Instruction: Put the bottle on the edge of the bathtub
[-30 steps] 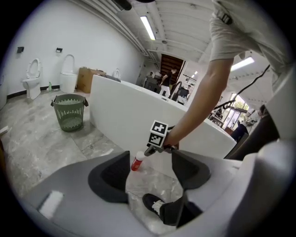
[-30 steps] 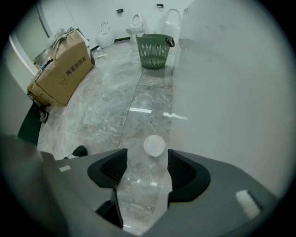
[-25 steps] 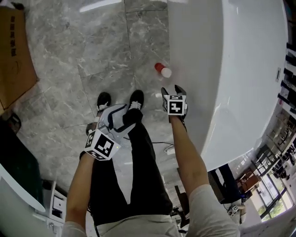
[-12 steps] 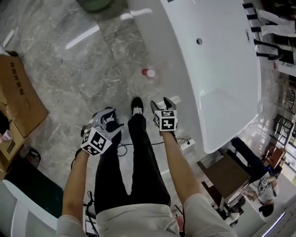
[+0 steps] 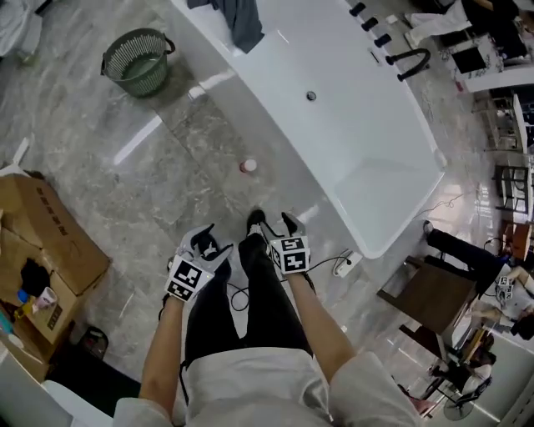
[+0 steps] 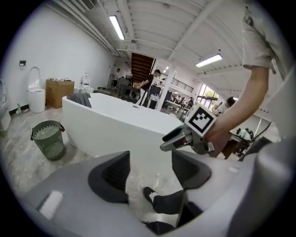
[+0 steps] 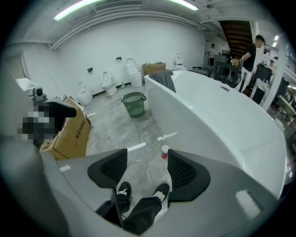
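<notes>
A green basket [image 5: 138,62] stands far ahead and to the left of both claws, and a cardboard box [image 5: 50,242] lies well off to the left of the left gripper [image 5: 203,243]. That gripper hangs low over the person's legs. Its jaws stand wide apart with nothing between them but floor and a shoe.

The bottle [image 5: 248,166] stands on the marble floor [image 5: 167,167] ahead of both claws, forward and to the right of the left one. It seems upright, long axis vertical, white cap on top and red body below. Bare floor lies between it and the claws.

The right gripper [image 5: 288,229] is just beside the left one, its jaws also wide apart and empty. In the right gripper view the bottle [image 7: 164,151] shows past the tips, near the right jaw's inner edge and well apart from it.

The bathtub [image 5: 375,158] runs ahead and to the right of the right gripper, its outer wall just beside the bottle. Its smooth rim above is bare near the bottle. A cloth [image 5: 242,21] hangs over the rim further ahead.
</notes>
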Tool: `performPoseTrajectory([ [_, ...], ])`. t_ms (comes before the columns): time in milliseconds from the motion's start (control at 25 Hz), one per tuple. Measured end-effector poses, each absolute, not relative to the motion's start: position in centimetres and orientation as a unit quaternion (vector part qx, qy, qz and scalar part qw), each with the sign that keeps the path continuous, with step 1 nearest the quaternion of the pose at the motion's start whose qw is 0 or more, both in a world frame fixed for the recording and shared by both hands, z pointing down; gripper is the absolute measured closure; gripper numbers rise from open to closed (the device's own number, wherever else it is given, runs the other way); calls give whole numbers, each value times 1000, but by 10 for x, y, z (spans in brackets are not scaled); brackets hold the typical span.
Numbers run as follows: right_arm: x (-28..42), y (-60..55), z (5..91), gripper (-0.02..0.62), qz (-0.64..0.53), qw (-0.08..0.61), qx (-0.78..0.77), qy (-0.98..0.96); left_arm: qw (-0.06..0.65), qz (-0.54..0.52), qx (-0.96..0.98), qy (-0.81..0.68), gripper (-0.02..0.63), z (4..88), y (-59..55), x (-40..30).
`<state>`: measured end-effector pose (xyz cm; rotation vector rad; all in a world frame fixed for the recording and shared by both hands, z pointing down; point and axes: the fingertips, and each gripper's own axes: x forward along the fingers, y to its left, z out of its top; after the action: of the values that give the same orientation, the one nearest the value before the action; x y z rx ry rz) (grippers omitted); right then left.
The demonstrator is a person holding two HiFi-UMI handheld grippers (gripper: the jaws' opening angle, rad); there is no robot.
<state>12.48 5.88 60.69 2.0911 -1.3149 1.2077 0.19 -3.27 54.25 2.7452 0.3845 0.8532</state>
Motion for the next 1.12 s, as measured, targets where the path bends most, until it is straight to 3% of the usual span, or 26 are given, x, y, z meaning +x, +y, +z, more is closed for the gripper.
performPoseTrajectory([
  [680, 72, 120, 429, 322, 372, 56, 818, -434, 89, 260, 946, 171, 270, 407, 12, 41],
  [840, 63, 134, 412, 322, 357, 56, 824, -436, 72, 245, 951, 173, 270, 382, 24, 49],
  [1120, 71, 130, 395, 322, 336, 53, 831, -441, 116, 241, 948, 170, 272, 367, 16, 54],
])
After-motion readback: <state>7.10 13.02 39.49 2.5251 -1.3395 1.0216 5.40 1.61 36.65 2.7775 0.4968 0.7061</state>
